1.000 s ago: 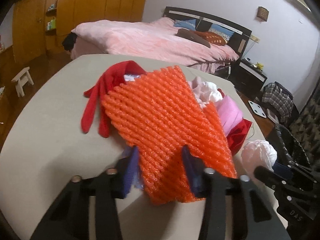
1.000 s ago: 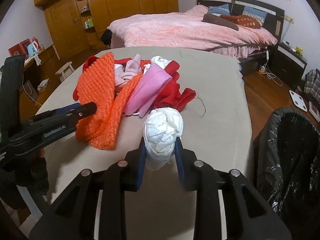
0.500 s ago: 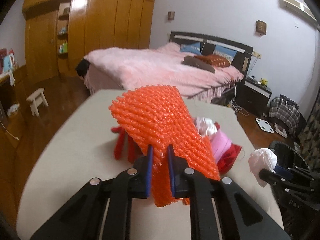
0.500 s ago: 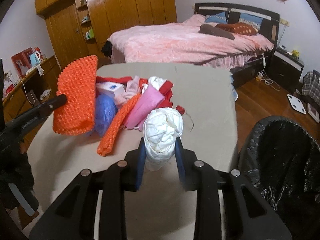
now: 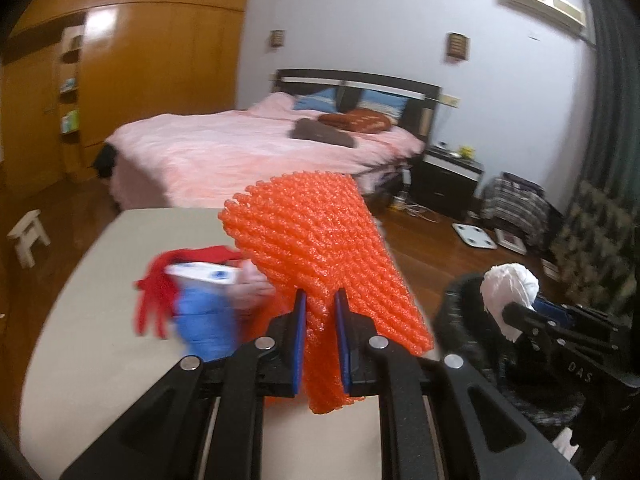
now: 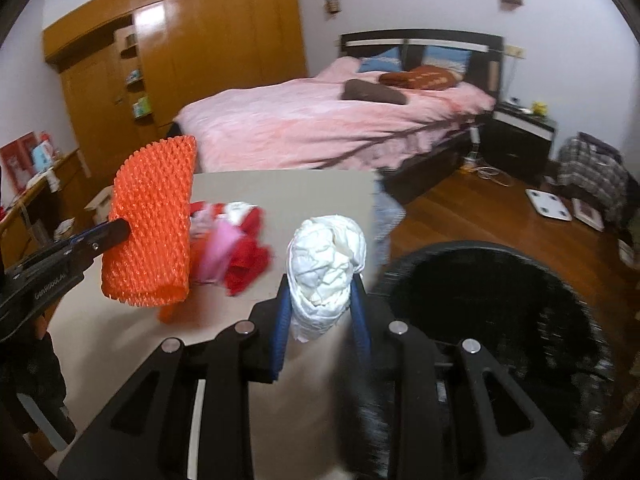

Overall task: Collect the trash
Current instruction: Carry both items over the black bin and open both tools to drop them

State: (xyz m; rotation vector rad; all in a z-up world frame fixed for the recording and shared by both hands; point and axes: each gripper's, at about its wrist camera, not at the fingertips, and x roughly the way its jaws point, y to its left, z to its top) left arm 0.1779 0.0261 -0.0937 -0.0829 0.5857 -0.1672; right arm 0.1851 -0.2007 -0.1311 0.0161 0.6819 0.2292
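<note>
1. The left gripper [image 5: 320, 332] is closed tight on the lower end of an orange foam net [image 5: 320, 264], which is off the table [image 5: 80, 340] and fans out above the jaws. The grip is on a narrow bunched bit, so the springy net could slip free on a quick swing.
2. The right gripper [image 6: 320, 312] is clamped around a crumpled white wad [image 6: 326, 264], held in the air near the table's right edge. The wad sticks up well above the jaws; soft paper may squash and work loose.
3. The black trash bag [image 6: 500, 300] stands open on the floor just right of the table, at the near right. Both grippers are close together in the left view, so they could bump if they go for the bag at once.
4. A release too early would likely drop the wad on the floor or the table edge, short of the bag.
5. The net is wide and light; it may catch on the bag's rim instead of falling in.
6. More litter [image 6: 236, 248], red, pink and blue pieces, lies in a heap on the table's far left part, blurred in both views.
</note>
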